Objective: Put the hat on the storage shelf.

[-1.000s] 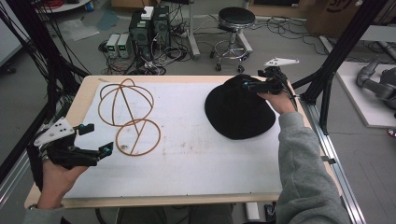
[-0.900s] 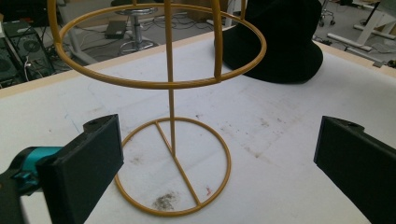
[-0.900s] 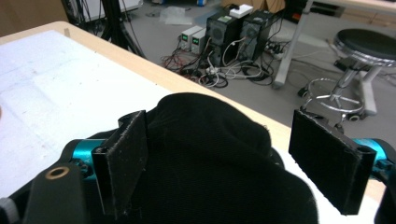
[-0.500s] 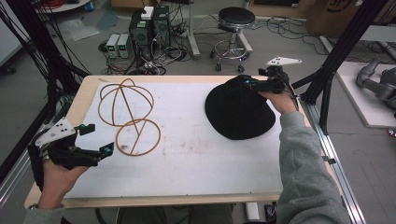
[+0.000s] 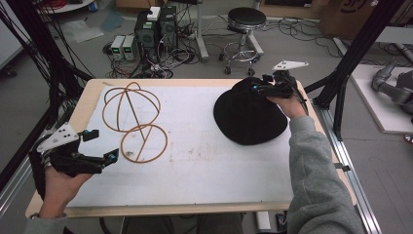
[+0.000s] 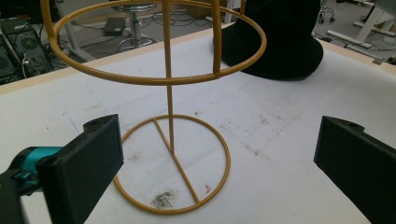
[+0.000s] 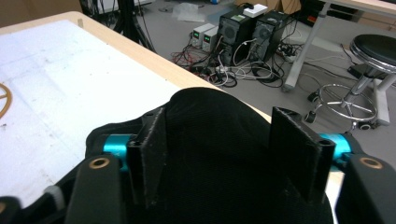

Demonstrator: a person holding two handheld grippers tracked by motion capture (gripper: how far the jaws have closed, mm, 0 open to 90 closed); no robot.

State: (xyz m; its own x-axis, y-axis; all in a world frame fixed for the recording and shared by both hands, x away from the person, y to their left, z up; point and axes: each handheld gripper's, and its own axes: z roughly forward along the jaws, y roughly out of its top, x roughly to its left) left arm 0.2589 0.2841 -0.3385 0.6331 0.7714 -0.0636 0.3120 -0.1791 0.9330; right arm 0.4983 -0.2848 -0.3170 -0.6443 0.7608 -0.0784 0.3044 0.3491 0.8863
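High view, near to far: the person's left hand holds the left gripper above the near-left part of the white table, jaws spread and empty. Just beyond it stands the yellow wire stand, its round base ring on the table surface. Farther right, the black hat lies on the table toward the far-right corner, and the right gripper sits at the hat's far edge, held by a grey-sleeved arm. Beyond the table lie the floor cables, computer boxes and a stool.

Left gripper view adds what the high view flattens: the jaws stand wide apart, the stand's base ring lies between them on the table, its thin upright post carries a larger hoop overhead, and the hat rests well behind.

Right gripper view shows the crown of the hat bulging up between the two jaws, which flank the cloth on either side; whether they actually pinch it cannot be told.
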